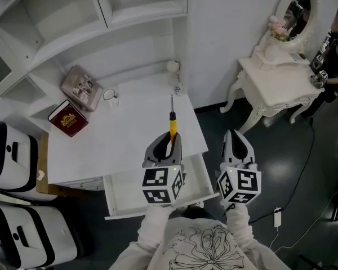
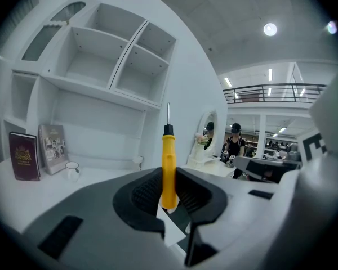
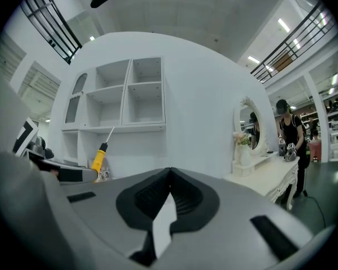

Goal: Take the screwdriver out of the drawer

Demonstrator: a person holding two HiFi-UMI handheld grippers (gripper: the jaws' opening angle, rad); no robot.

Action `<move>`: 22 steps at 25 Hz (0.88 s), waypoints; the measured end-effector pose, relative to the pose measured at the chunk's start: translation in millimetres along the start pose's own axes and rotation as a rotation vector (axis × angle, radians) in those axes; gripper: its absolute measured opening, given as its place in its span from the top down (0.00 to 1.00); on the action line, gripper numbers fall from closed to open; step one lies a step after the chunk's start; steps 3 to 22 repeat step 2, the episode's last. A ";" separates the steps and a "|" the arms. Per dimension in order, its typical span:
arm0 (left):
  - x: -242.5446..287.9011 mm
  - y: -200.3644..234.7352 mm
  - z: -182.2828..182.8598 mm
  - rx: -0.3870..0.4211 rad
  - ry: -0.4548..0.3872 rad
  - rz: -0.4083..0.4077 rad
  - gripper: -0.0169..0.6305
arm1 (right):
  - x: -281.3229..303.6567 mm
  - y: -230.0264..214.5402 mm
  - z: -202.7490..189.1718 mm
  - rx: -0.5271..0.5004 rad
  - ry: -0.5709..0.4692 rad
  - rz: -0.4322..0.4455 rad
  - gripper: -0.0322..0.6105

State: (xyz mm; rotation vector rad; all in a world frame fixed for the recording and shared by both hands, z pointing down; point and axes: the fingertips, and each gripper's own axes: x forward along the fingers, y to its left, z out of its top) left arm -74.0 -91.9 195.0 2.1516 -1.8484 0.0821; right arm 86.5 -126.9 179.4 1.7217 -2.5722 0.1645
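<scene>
Over the open drawer, left gripper clamps yellow screwdriver

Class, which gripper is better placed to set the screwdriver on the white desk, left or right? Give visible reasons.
Left. The left gripper clamps the screwdriver by its yellow handle above the desk. The right gripper is empty, jaws together, beside the desk.

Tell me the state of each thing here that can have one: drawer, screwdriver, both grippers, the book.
drawer: pulled open under the desk front.
screwdriver: out of the drawer, held by its yellow handle, shaft pointing away over the desk.
left gripper: shut on the screwdriver.
right gripper: shut, nothing between its jaws.
red book: closed, lying on the desk.
</scene>
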 end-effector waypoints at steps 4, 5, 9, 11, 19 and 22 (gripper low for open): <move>-0.5 1.3 -0.3 -0.001 -0.001 0.001 0.87 | 0.9 1.3 -0.8 0.001 0.001 0.002 0.95; -0.5 1.3 -0.3 -0.001 -0.001 0.001 0.87 | 0.9 1.3 -0.8 0.001 0.001 0.002 0.95; -0.5 1.3 -0.3 -0.001 -0.001 0.001 0.87 | 0.9 1.3 -0.8 0.001 0.001 0.002 0.95; -0.5 1.3 -0.3 -0.001 -0.001 0.001 0.87 | 0.9 1.3 -0.8 0.001 0.001 0.002 0.95; -0.5 1.3 -0.3 -0.001 -0.001 0.001 0.87 | 0.9 1.3 -0.8 0.001 0.001 0.002 0.95; -0.5 1.3 -0.3 -0.001 -0.001 0.001 0.87 | 0.9 1.3 -0.8 0.001 0.001 0.002 0.95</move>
